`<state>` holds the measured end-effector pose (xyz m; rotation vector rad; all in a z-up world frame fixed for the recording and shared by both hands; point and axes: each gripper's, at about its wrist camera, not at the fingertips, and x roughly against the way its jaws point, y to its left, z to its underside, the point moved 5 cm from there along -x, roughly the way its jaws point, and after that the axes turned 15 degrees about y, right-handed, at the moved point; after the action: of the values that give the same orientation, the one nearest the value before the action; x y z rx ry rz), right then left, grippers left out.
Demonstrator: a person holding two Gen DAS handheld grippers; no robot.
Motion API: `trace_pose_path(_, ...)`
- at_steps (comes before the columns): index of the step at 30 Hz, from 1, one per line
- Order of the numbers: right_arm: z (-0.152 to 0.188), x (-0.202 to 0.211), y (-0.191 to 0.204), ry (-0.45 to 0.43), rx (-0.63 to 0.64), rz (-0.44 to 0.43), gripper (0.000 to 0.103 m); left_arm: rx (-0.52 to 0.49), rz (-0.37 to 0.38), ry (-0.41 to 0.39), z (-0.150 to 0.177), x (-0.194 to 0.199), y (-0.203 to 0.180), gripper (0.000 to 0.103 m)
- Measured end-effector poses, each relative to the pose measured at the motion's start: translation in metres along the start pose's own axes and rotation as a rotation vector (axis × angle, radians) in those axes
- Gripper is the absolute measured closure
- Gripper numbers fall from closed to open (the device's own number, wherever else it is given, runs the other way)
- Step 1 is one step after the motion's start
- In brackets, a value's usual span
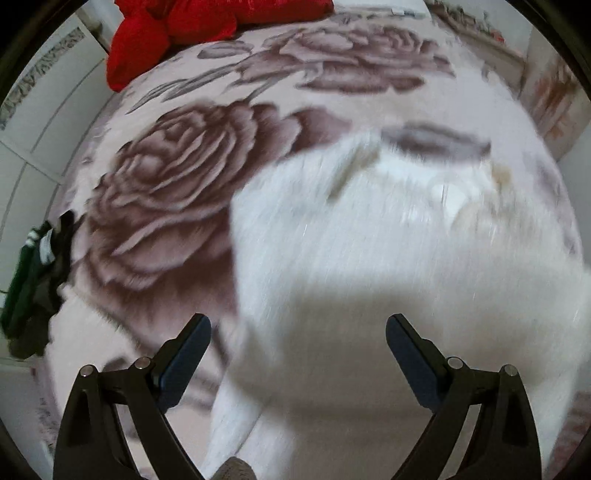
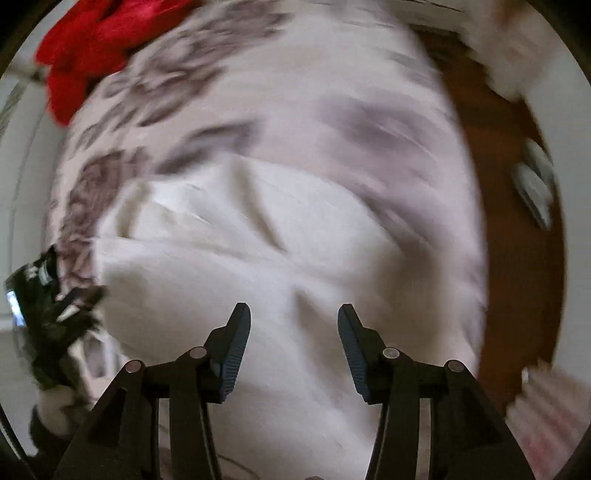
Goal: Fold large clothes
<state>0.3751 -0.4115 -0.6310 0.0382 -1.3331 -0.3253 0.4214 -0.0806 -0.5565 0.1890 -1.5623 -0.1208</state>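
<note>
A large white garment (image 1: 369, 251) lies spread on a bed with a rose-patterned blanket (image 1: 173, 192). It also shows in the right wrist view (image 2: 258, 258), creased and blurred by motion. My left gripper (image 1: 298, 332) is open and empty above the garment's near left part. My right gripper (image 2: 294, 317) is open and empty above the garment's near middle. The garment's near edge hangs over the bed's front, partly hidden behind the fingers.
A red cushion (image 1: 177, 26) lies at the bed's far left, also in the right wrist view (image 2: 85, 48). Dark green and black clothes (image 1: 33, 284) lie at the bed's left edge. A brown wooden floor (image 2: 513, 240) with slippers (image 2: 535, 184) lies to the right of the bed.
</note>
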Motion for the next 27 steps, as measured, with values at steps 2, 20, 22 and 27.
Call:
trace_pose_path(2,0.025,-0.026,-0.037,0.058,-0.072,-0.014,0.051,0.002,-0.030,0.022,0.023,-0.007,0.003,0.006)
trace_pose_path(20,0.026,-0.122,-0.051,0.093,-0.139,-0.108,0.089,0.100,-0.181,0.134,0.119,-0.057,0.046,0.005)
trace_pose_path(22,0.063,-0.111,-0.063,0.126,-0.163,-0.154,0.078,0.097,-0.171,0.137,0.134,-0.051,0.053,0.005)
trace_pose_path(27,0.158,-0.137,-0.080,0.275,-0.235,-0.216,0.068,0.091,-0.142,0.186,0.174,-0.058,0.071,0.005)
